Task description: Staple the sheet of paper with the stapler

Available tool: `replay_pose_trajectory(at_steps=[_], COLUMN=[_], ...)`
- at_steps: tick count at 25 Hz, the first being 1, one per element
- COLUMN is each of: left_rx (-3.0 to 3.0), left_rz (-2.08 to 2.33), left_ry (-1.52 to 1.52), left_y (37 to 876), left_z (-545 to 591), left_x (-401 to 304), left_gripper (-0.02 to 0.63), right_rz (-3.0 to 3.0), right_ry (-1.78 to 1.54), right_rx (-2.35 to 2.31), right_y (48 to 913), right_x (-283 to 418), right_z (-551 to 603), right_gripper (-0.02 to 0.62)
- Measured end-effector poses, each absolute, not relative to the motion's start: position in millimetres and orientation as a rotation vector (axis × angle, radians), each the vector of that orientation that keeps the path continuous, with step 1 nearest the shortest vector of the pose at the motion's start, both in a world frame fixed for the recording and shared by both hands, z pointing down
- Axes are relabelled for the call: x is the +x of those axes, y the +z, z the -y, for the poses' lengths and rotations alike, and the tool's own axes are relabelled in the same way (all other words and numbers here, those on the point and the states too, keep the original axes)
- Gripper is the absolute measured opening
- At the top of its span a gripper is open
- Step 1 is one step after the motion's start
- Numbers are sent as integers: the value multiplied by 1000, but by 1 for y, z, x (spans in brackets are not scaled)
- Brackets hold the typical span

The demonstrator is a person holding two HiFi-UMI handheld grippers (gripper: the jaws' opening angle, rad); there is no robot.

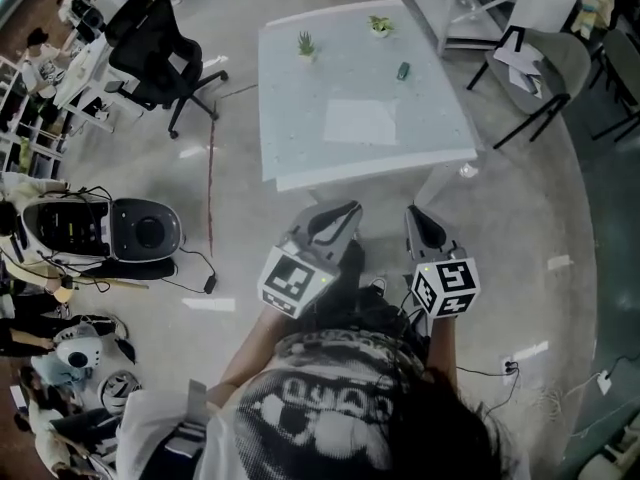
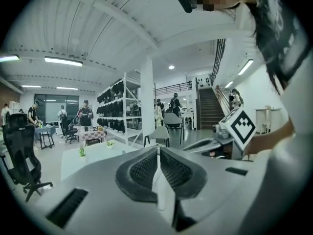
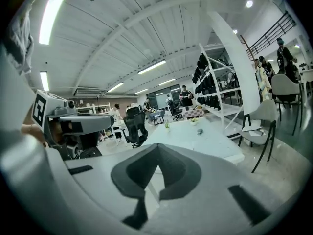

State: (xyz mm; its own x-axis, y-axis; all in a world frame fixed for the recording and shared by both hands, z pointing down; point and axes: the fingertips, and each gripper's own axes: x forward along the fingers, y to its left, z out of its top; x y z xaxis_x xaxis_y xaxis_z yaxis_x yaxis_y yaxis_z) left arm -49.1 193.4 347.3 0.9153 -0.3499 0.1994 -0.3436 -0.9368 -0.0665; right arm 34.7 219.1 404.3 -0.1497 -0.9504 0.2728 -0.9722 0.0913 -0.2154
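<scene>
A white sheet of paper (image 1: 360, 121) lies flat on the white table (image 1: 300, 158), a little right of its middle. The small dark stapler (image 1: 403, 70) rests farther back on the table, also seen as a dark speck, the stapler (image 3: 199, 131), in the right gripper view. My left gripper (image 1: 340, 216) and right gripper (image 1: 420, 218) hang side by side over the floor, short of the table's near edge and close to the person's body. Both point toward the table. The left gripper (image 2: 158, 153) has its pads together with nothing between them. The right gripper (image 3: 157, 153) is likewise shut and empty.
Two small potted plants (image 1: 305, 45) (image 1: 380, 26) stand at the table's back. A black office chair (image 1: 155, 43) is left of the table and a grey chair (image 1: 545, 68) right of it. Equipment and cables (image 1: 100, 230) lie on the floor at left.
</scene>
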Motion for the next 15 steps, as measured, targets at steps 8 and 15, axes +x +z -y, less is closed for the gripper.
replay_pose_trajectory(at_steps=[8, 15], left_rx=[-3049, -3085], left_rz=[-529, -496], left_ry=[-350, -356], left_y=[361, 373], left_z=[-174, -134], left_x=[-22, 13], left_gripper=[15, 15], right_rz=[2249, 2206], right_ry=[565, 579], right_rx=[2020, 2026], right_y=[418, 421], right_x=[62, 98], right_z=[-206, -168], right_gripper=[-2, -1])
